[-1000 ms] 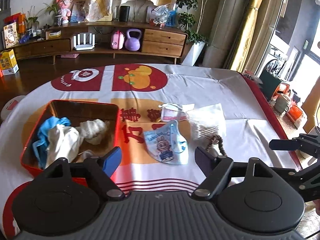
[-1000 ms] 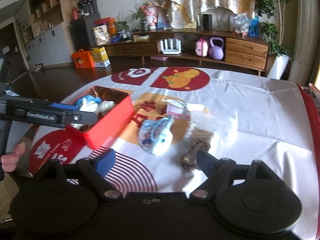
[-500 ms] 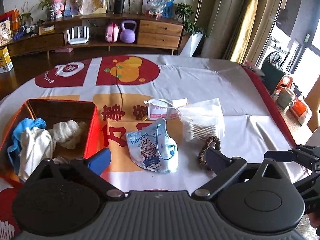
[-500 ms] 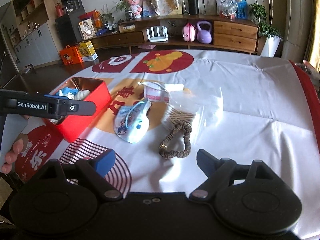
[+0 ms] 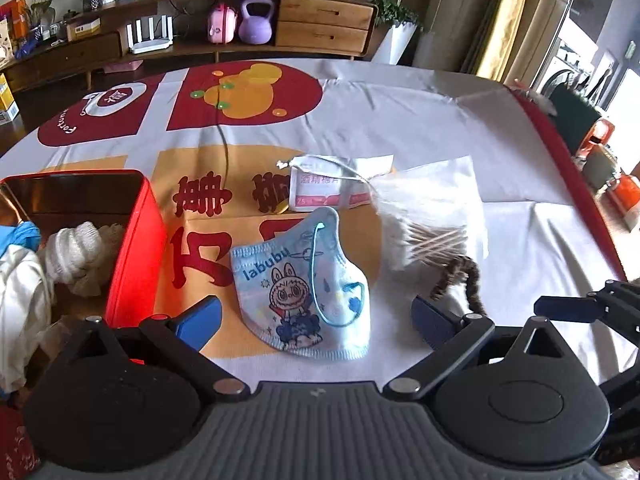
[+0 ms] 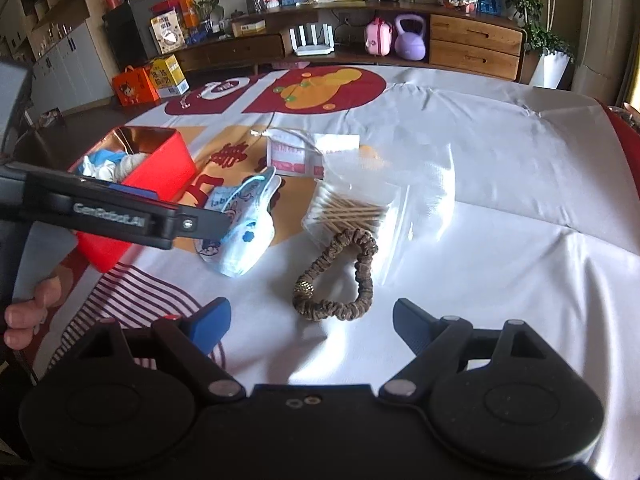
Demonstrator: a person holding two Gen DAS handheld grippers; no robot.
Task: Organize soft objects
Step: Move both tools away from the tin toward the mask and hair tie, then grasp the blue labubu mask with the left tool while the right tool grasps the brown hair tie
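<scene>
Grippers brought down toward the loose items; both empty.

Compared with a second ago, the left gripper (image 5: 316, 320) has been widened to its full spread and lowered, so that the blue cartoon face mask (image 5: 308, 284) now fills the gap between its fingers without being touched. The right gripper (image 6: 312, 320) stays spread and holds nothing, and has been carried closer to the brown hair scrunchie (image 6: 340, 276), which lies at 12 o'clock just ahead of its fingers. The red box (image 5: 136, 248), at 9 o'clock of the mask, already contains white and blue cloth items. A bag of cotton swabs (image 5: 432, 220) and a sachet (image 5: 320, 192) remain on the surface (image 5: 440, 120) at 1 and 12 o'clock of the mask. A paired pick is judged imminent: mask left, scrunchie right, both destined for the box.
</scene>
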